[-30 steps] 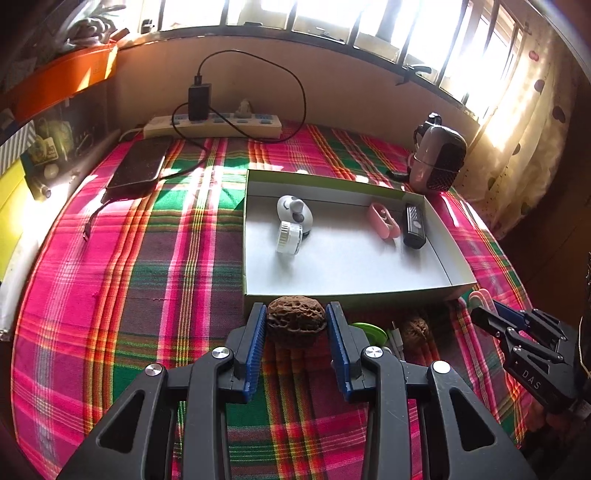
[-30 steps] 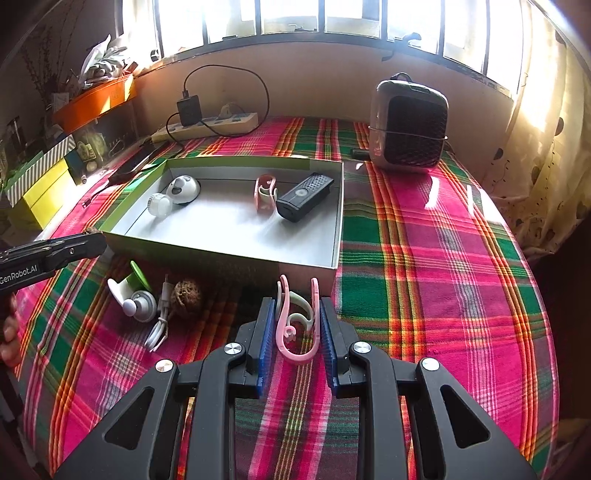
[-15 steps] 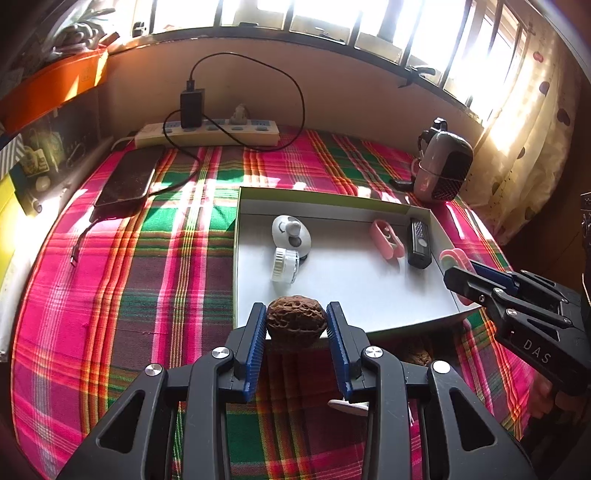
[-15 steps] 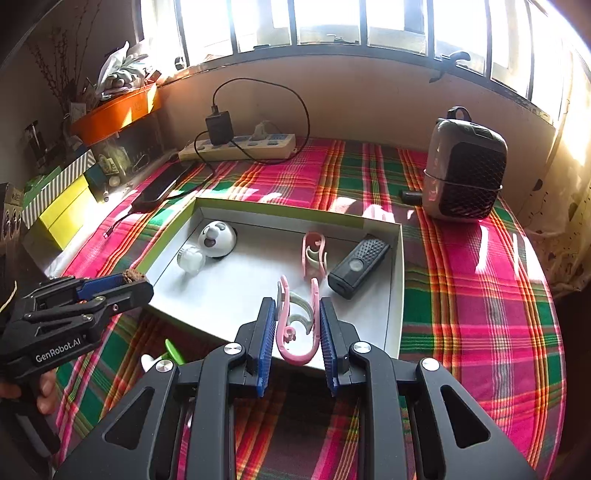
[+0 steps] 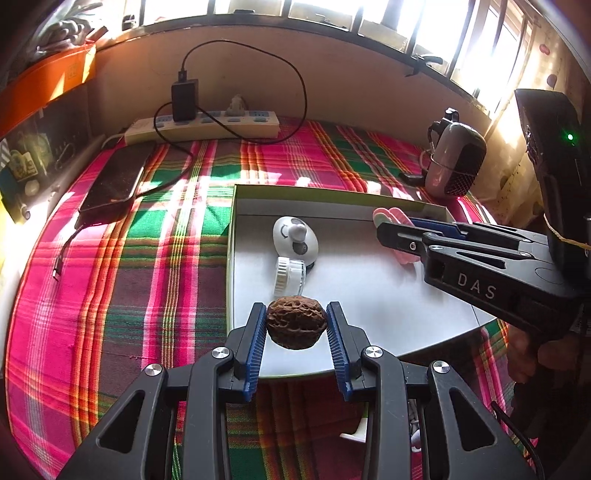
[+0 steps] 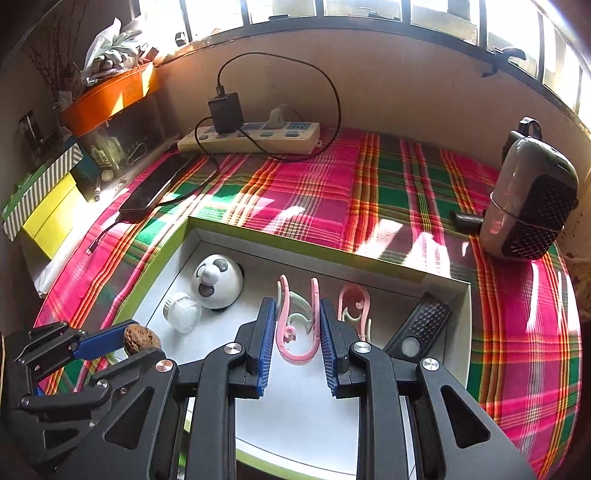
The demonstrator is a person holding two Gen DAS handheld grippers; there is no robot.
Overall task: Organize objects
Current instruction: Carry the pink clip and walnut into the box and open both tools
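My left gripper pinches a walnut over the near edge of the green-rimmed tray; my right gripper clamps a pink clip above the tray floor. Further in lie a white jar, a panda-faced gadget, a second pink clip and a black remote. Beyond, on the plaid cloth, a small heater and a power strip.

A home: a counter under a plaid cloth by a barred window, with a power strip, charging phone and curtain
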